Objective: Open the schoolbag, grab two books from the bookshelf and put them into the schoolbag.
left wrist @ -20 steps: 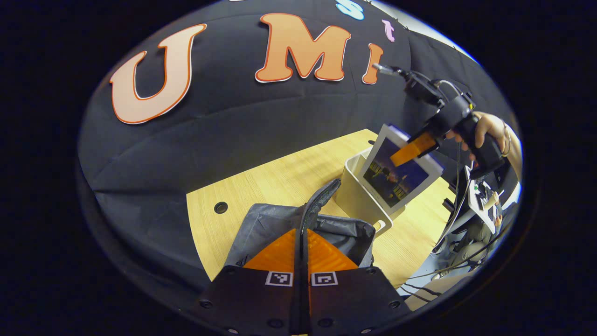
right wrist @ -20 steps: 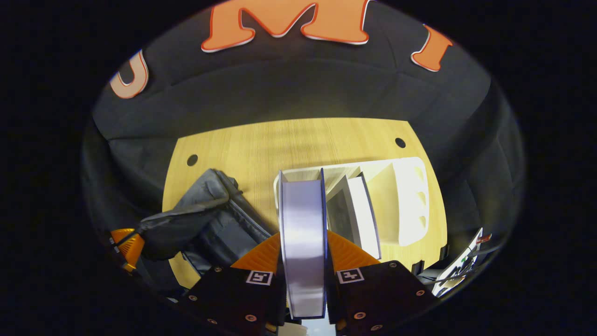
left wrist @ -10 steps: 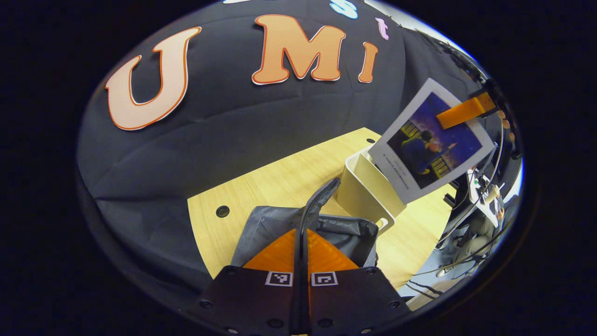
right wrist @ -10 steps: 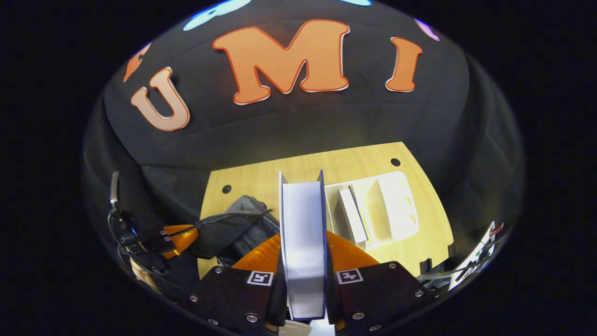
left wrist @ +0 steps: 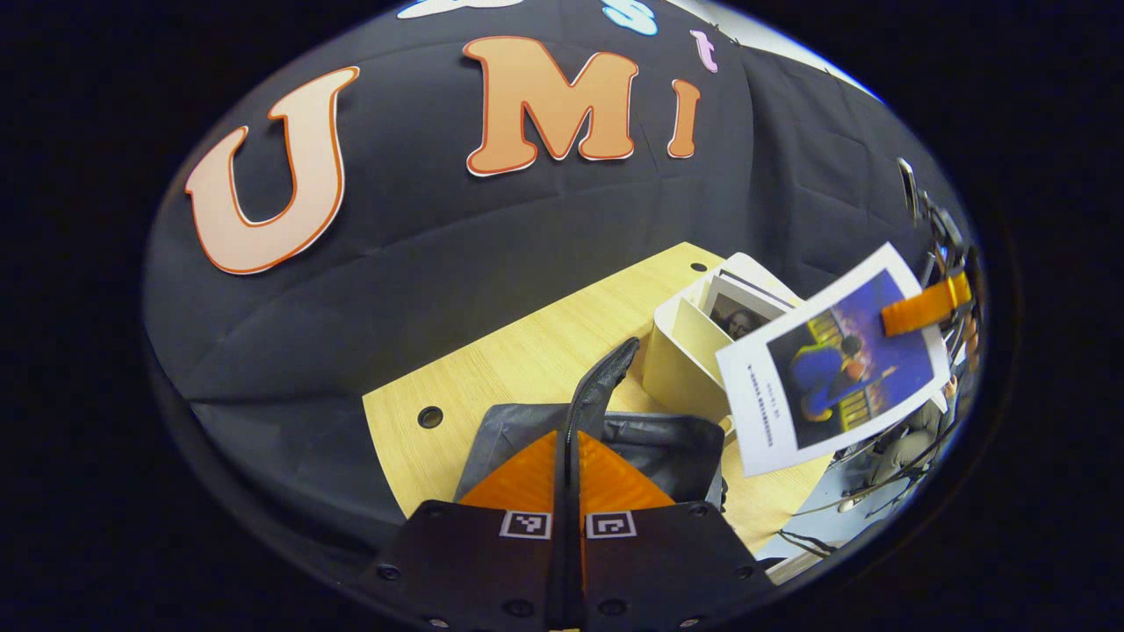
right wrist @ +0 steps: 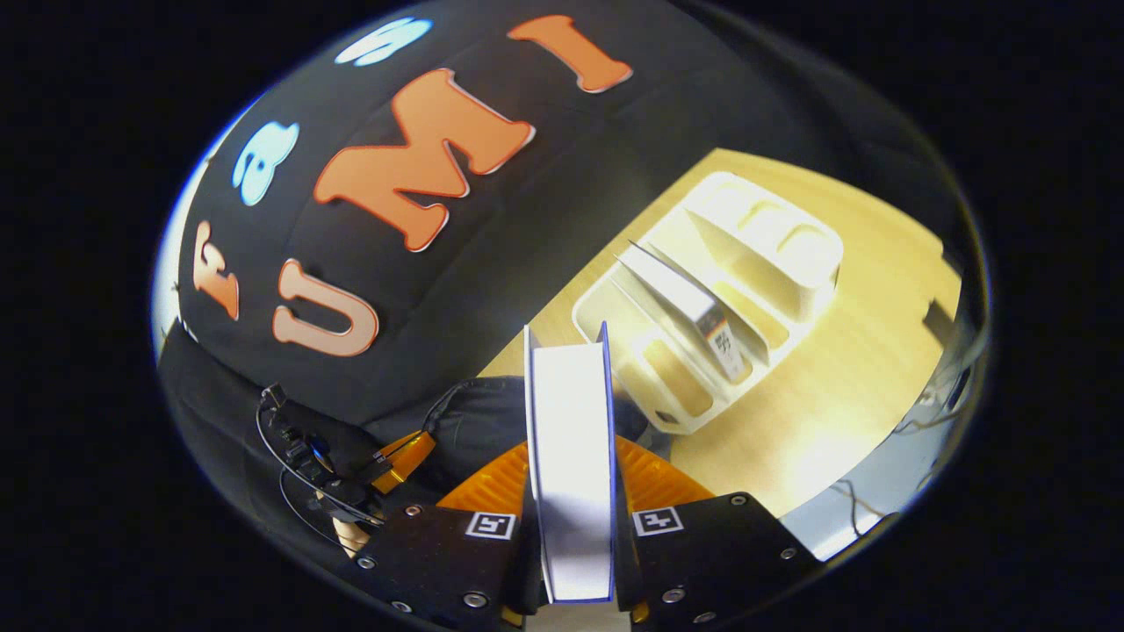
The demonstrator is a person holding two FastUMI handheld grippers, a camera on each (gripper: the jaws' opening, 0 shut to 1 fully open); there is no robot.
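We held the left gripper [left wrist: 566, 456] low over the schoolbag [left wrist: 606, 439], its jaws clenched on a dark flap [left wrist: 601, 382] of the bag's edge, which rose from between the fingers and curved up and away from the camera. The grey schoolbag lay on the wooden table [left wrist: 527, 351], with its opening gaping just past the fingers on the right.

Our right gripper [right wrist: 571, 478] was grasping a book [right wrist: 571, 465] by its edge, both fingers pressing on its two covers; in the right gripper view we saw the pale page block end-on, standing upright between the jaws. In the left gripper view the same book [left wrist: 834, 360] hung in the air, clear of the table, to the right of the schoolbag and in front of the bookshelf [left wrist: 685, 351], its cover with a blue picture turned towards the camera and tilted. One finger [left wrist: 922, 303] of the right gripper lay across the cover's upper right corner.

The white bookshelf [right wrist: 755, 290] stood on the table beside the schoolbag, with several open compartments. A second book [right wrist: 694, 303] leaned inside one of its middle compartments; in the left gripper view it [left wrist: 742, 312] showed behind the lifted one. In the right gripper view the left gripper [right wrist: 399, 461] appeared lower left, at the dark schoolbag [right wrist: 474, 421], with a hand [right wrist: 351, 531] just below it.
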